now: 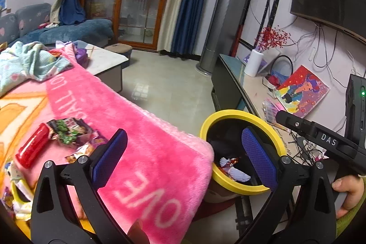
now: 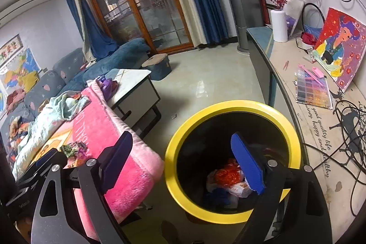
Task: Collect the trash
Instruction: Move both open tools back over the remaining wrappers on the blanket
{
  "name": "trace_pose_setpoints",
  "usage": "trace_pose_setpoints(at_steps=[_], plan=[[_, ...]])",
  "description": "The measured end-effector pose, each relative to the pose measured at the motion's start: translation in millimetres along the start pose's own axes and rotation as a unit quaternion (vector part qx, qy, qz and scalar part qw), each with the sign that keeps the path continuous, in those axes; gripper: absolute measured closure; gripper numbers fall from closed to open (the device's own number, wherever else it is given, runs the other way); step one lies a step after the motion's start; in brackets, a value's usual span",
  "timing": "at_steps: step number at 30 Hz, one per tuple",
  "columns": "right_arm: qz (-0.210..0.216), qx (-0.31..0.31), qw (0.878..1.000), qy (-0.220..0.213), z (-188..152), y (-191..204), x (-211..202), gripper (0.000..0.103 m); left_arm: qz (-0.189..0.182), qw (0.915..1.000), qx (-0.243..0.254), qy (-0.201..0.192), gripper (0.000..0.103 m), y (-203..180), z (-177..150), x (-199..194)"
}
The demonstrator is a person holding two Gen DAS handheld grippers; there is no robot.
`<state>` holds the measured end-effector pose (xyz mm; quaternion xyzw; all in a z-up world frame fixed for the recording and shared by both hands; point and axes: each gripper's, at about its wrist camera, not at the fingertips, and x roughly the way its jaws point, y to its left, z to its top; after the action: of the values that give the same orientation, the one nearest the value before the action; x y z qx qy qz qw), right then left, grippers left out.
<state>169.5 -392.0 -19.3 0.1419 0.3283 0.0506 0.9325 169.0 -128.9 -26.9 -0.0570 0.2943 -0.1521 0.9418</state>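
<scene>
Now | right tongs [image 2: 185, 161] empty, gaping | trash [image 2: 226, 182] below in bin [image 2: 173, 166]

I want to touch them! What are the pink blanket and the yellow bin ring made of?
The pink blanket looks like soft plush fleece: its surface is fuzzy and matte, with a fluffy edge. The yellow bin ring seems to be hard, smooth plastic, since it has an even colour and a slight shine.

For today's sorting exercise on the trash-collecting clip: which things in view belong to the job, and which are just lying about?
Belongs to the job:
- yellow-rimmed bin, wrappers already inside
- crumpled snack wrappers on the pink blanket
- both open, empty grippers

Just lying about:
- painting
- paper towel roll
- bead tray
- blue sofa
</scene>
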Motion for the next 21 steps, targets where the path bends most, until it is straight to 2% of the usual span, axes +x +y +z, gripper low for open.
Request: trace_pose_setpoints(at_steps=[21], plan=[[0.051,-0.087,0.995,0.020,-23,78,0,0.017,0.058,0.9969,-0.040,-0.035,0.011,52,-5,-38]])
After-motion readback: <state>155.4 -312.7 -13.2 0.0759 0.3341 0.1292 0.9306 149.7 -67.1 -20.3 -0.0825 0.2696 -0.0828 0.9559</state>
